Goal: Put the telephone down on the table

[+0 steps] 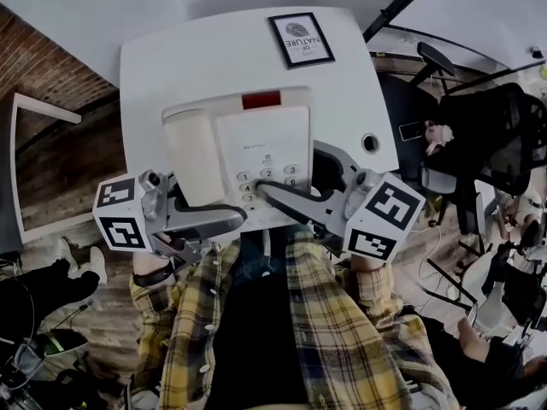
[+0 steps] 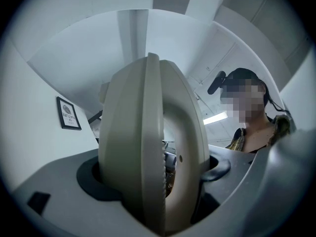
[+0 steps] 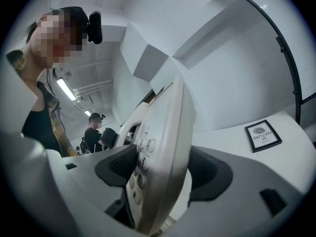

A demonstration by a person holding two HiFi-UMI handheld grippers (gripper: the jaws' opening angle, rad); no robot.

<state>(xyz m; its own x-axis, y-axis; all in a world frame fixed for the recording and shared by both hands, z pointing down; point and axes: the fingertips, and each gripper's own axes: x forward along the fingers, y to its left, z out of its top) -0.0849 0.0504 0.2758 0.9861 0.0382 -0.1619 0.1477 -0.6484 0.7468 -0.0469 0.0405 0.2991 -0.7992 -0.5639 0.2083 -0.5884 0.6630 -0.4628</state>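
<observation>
An off-white desk telephone (image 1: 261, 139) with a red strip on top and its handset (image 1: 192, 156) on the left cradle is held over the near part of the white table (image 1: 162, 67). My left gripper (image 1: 224, 220) is shut on the handset side of its near edge. In the left gripper view the handset (image 2: 143, 147) fills the gap of that gripper (image 2: 153, 186). My right gripper (image 1: 291, 190) is shut on the keypad side. The keypad edge of the telephone (image 3: 163, 147) sits clamped in that gripper (image 3: 158, 181). Whether the phone touches the table I cannot tell.
A black-framed picture (image 1: 301, 38) lies at the table's far edge and shows as a frame (image 3: 262, 135) beyond the phone. A cable hole (image 1: 369, 142) is at the table's right. Black office chairs (image 1: 487, 135) stand to the right. The holder's plaid shirt (image 1: 333, 323) fills the foreground.
</observation>
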